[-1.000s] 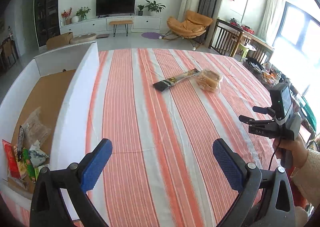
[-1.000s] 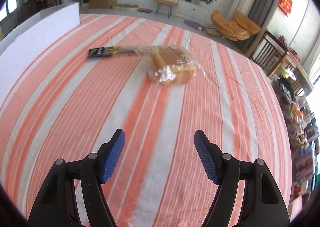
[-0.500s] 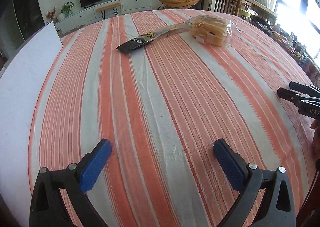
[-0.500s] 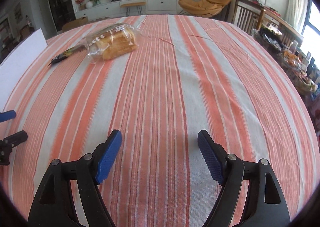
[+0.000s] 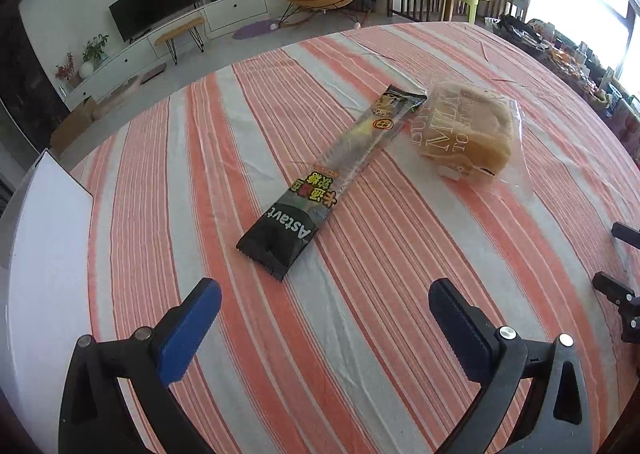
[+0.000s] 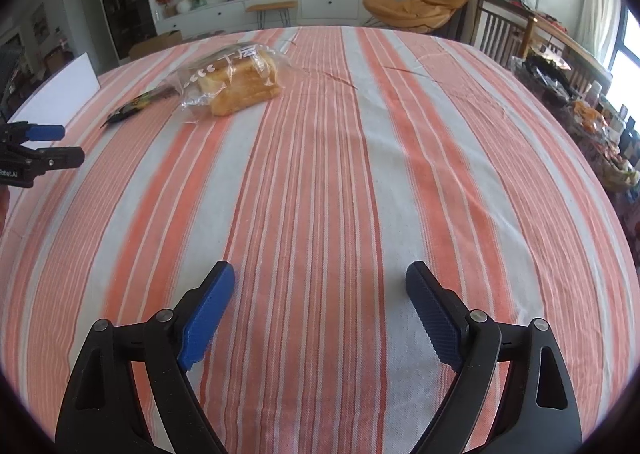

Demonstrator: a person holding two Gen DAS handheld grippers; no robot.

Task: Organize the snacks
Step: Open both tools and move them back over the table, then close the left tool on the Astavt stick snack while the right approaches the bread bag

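Observation:
A long black snack stick packet (image 5: 332, 181) lies slantwise on the striped tablecloth (image 5: 240, 133), its far end beside a clear bag of sliced bread (image 5: 468, 133). My left gripper (image 5: 324, 290) hovers open just short of the packet's near end, nothing between its blue pads. The right wrist view has the bread bag (image 6: 236, 83) far off at upper left, with the black packet (image 6: 136, 105) behind it. My right gripper (image 6: 320, 274) hangs over bare cloth, its jaws opening wider and empty. The left gripper (image 6: 60, 143) shows at that view's left edge.
A white box wall (image 5: 44, 254) runs along the left side of the table. The right gripper's black fingers (image 5: 620, 286) poke in at the right edge. Beyond the table are a TV unit, an orange lounge chair and a cluttered side table by the window.
The left gripper has swung away from the white box and moved in close over the black packet. The right gripper's jaws have spread wider and it has turned right, leaving the bread far left.

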